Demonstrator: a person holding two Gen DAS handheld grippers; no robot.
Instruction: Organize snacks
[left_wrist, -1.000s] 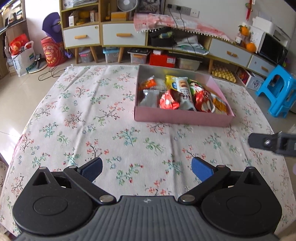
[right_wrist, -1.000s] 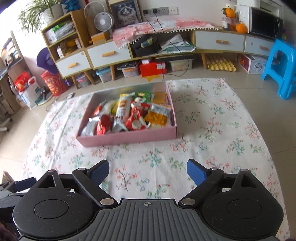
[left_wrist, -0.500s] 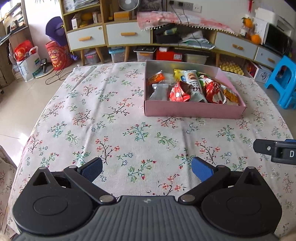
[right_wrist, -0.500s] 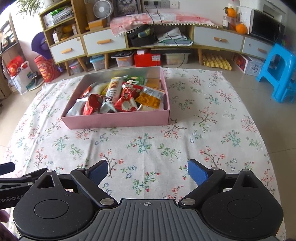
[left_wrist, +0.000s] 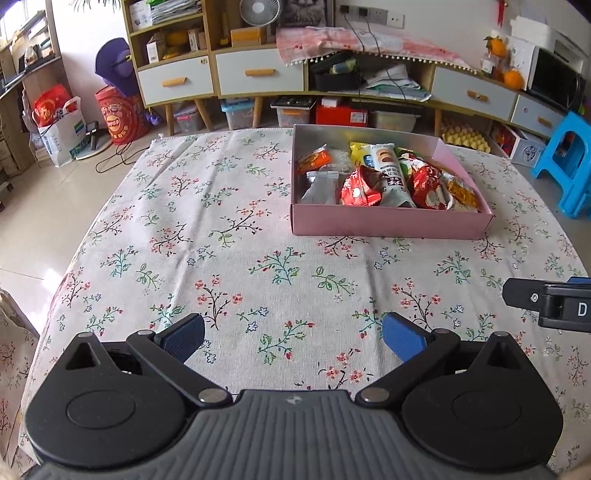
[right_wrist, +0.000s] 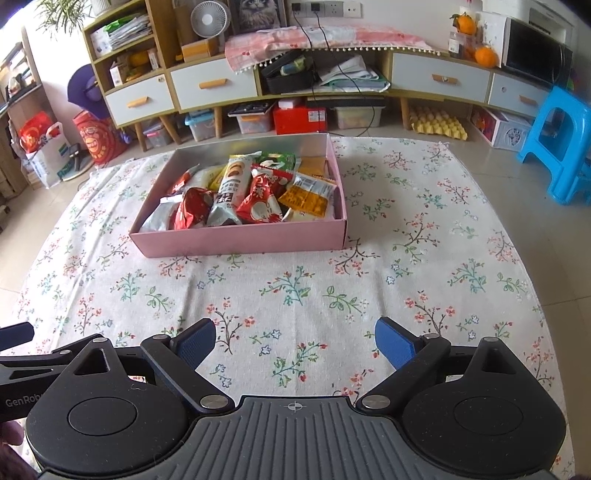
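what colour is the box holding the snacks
Pink outside, silvery inside; the box shows best in the right wrist view.

Pink shallow box is sitting open on the floral cloth, silver inside. Snack packets are lying heaped within, overlapping: red, silver, orange and green wrappers, one long grey-white pack on top.

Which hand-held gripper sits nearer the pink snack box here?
Neither clearly. The left hand-held gripper sits back from the pink snack box, off to its left; the right hand-held gripper sits back, facing its right part. Both are open.
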